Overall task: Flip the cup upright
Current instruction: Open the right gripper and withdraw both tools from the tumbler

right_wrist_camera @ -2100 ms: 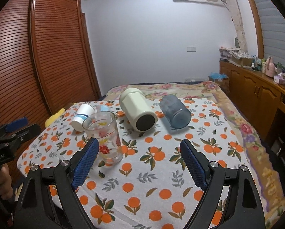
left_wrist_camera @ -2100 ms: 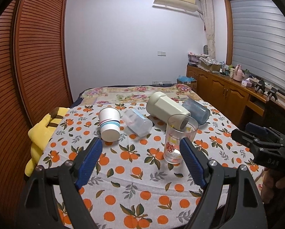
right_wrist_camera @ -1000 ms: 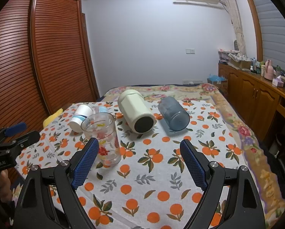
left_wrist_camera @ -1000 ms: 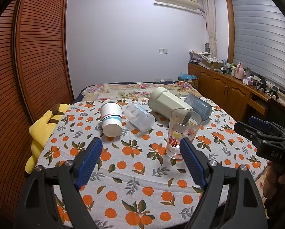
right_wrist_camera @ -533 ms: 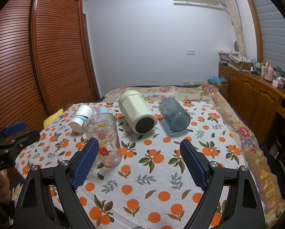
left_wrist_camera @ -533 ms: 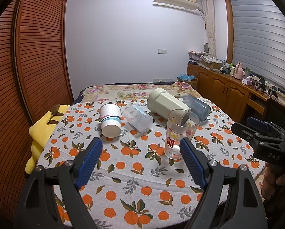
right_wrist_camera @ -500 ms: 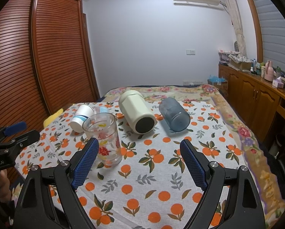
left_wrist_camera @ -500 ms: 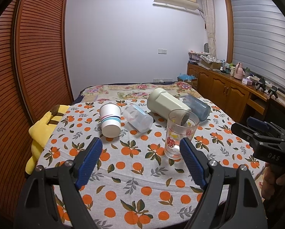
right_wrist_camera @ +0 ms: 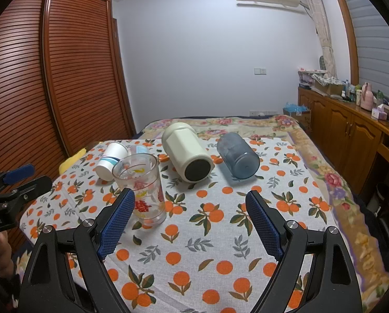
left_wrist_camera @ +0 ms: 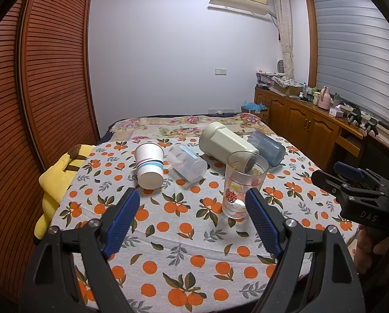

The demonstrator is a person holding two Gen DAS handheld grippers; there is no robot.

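Observation:
A clear glass with red and yellow print (left_wrist_camera: 240,186) (right_wrist_camera: 139,186) stands upright on the orange-print tablecloth (left_wrist_camera: 184,234). Behind it lie on their sides a cream faceted cup (left_wrist_camera: 224,144) (right_wrist_camera: 185,151), a blue translucent cup (left_wrist_camera: 267,147) (right_wrist_camera: 237,155), a clear plastic cup (left_wrist_camera: 186,160) and a white paper cup with stripes (left_wrist_camera: 149,164) (right_wrist_camera: 111,157). My left gripper (left_wrist_camera: 192,219) is open and empty, in front of the cups. My right gripper (right_wrist_camera: 190,221) is open and empty, in front of the cream and blue cups.
A yellow plush toy (left_wrist_camera: 56,180) lies at the table's left edge. A wooden slatted wardrobe (left_wrist_camera: 38,78) stands on the left. A wooden cabinet (left_wrist_camera: 306,127) with clutter lines the right wall. A bed with a floral cover (right_wrist_camera: 246,124) lies behind the table.
Both grippers have drawn back and risen slightly from the table, so the cups look a little farther away. The cups have not moved. Both grippers stay open.

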